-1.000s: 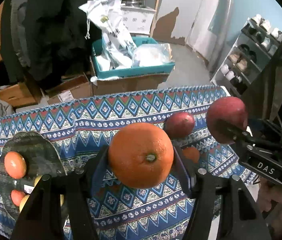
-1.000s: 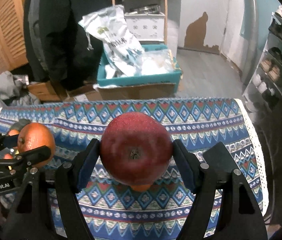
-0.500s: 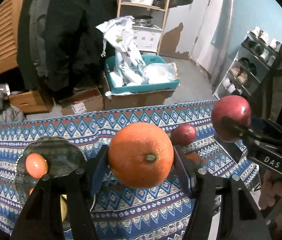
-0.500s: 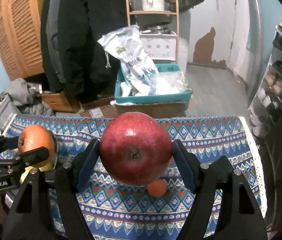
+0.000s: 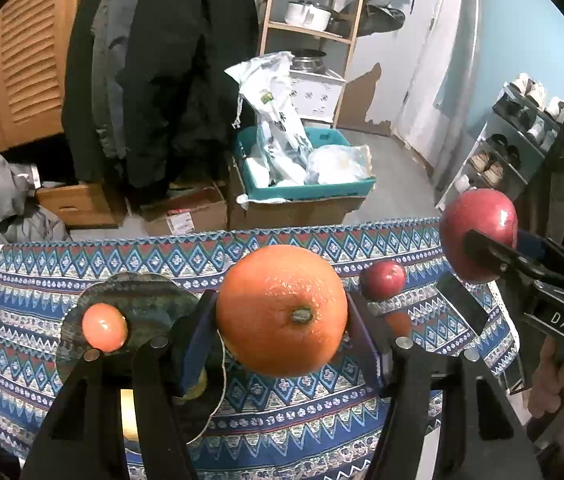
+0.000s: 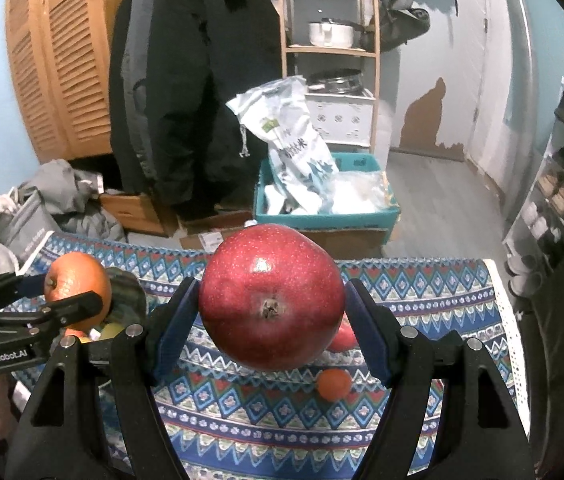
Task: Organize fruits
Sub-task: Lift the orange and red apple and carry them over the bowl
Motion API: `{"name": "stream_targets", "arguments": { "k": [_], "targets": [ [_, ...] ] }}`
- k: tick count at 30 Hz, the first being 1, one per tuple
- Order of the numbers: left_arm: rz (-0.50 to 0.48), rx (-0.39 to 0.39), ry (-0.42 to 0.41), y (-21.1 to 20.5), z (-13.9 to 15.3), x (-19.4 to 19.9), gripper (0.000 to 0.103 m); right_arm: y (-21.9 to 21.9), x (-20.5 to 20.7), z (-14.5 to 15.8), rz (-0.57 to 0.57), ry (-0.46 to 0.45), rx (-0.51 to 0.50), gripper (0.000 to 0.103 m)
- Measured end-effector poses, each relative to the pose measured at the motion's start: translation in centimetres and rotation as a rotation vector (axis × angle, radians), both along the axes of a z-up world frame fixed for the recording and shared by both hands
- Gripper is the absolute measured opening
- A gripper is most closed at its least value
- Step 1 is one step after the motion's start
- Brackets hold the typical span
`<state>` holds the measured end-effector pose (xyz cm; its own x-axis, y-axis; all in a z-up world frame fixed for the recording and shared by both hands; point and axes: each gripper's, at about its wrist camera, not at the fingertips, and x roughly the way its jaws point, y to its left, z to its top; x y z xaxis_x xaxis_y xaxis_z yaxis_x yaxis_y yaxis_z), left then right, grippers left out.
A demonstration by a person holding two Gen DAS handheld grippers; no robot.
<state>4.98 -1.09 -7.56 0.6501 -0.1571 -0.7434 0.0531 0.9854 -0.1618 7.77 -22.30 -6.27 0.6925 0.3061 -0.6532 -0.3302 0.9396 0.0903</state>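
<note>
Gripping left: left gripper (image 5: 282, 316) clenched on orange (image 5: 282, 310) — above patterned tablecloth (image 5: 282, 420)
Gripping right: right gripper (image 6: 271, 300) clamps red apple (image 6: 271, 296)
Plate (image 5: 145, 300): small orange fruit (image 5: 104, 327) on it
Cloth: second apple (image 5: 384, 280), tangerine (image 6: 334, 384)

Your left gripper (image 5: 282, 316) is matte black, its two fingers lined with dark blue pads (image 5: 197, 336) and fixed by round silver screws. Its side reads "GenRobot.AI" in white (seen from the right wrist camera). Your right gripper (image 6: 271, 308) matches it, black with blue pads and silver screws, stamped "DAS" in white.
</note>
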Motion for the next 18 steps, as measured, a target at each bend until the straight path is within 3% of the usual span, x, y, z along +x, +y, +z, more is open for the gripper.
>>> {"name": "stream_targets", "arguments": {
  "k": [18],
  "targets": [
    [0.077,-0.016,-0.008,4.6,0.0,-1.1,0.064,4.8,0.1,0.8,0.081,-0.007,0.010,0.074]
  ]
}}
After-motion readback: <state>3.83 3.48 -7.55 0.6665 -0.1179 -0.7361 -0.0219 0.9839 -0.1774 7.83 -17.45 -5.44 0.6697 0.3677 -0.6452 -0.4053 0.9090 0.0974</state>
